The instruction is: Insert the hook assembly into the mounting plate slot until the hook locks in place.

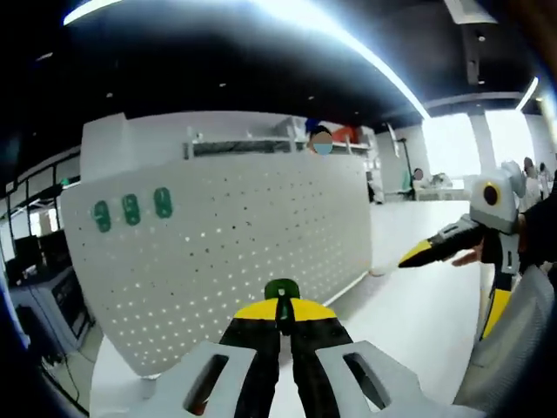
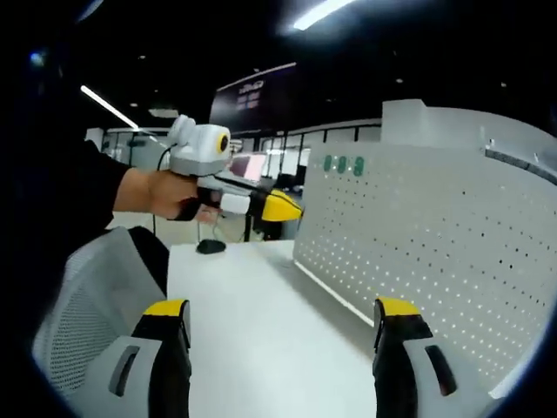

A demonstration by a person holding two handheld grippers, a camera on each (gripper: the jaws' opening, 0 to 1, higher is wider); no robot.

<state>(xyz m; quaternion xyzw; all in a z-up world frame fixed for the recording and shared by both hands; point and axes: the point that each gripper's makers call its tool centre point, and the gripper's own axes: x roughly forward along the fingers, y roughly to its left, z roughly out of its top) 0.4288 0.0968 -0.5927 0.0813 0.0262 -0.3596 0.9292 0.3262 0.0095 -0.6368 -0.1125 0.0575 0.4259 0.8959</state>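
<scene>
While the work waits to begin, these are the parts as they stand, left to right:

Mounted hooks: three green hooks (image 1: 130,209) sit in a row at the upper left of the pegboard (image 1: 235,252) in the left gripper view — likely the pattern to match.

Left gripper (image 1: 280,315): jaws pressed together on a green hook piece (image 1: 283,290), low centre, facing the panel — held ready for insertion, I judge.

Right gripper (image 2: 283,318): jaws spread wide at the bottom of its view, nothing between them; probably free to steady.

Surface: white table (image 2: 252,322), bare before the board, a small dark object (image 2: 210,246) at its far edge.

Room: open office, ceiling strip lights (image 1: 348,48), a mesh chair back (image 2: 87,305) at lower left in the right gripper view.
</scene>
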